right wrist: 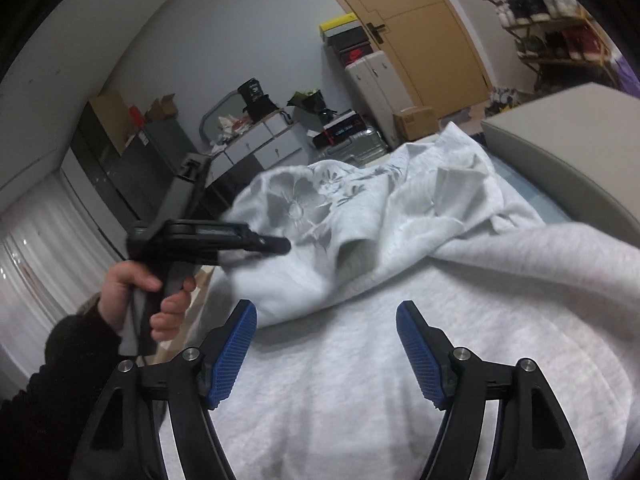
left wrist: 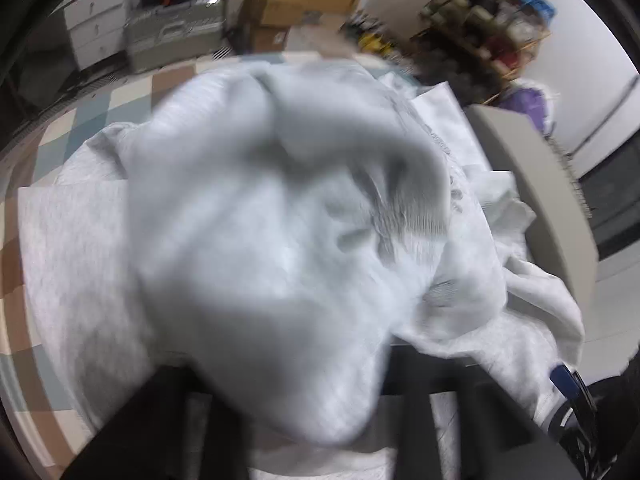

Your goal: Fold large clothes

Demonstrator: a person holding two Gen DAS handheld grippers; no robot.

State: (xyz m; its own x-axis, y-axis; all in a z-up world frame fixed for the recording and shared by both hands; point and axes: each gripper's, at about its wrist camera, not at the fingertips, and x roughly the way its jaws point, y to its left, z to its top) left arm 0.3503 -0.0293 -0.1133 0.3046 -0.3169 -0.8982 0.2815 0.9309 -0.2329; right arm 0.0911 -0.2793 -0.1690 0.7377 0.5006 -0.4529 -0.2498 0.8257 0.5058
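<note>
Grey fleece, the sweatshirt (right wrist: 360,360) lies spread over the bed (right wrist: 560,152), soft, limp and bulky, so it will sag and drag unless taken by a hem or seam. The left tool (right wrist: 280,245) is pinched shut on a raised, bunched fold. The right tool (right wrist: 326,352) hovers above the cloth, jaws wide, holding nothing.

The pale heather-grey knit garment (right wrist: 360,380) is plain across its broad body, while the bunched part beyond it carries a darker grey flower-and-leaf print (right wrist: 304,200). The checked bed cover (left wrist: 100,108) beside the garment shows cream, tan and dusty blue squares. The right claw (right wrist: 326,354) has ribbed blue pads (right wrist: 236,344) on black arms, and the person's sleeve (right wrist: 52,364) beside it is black.
</note>
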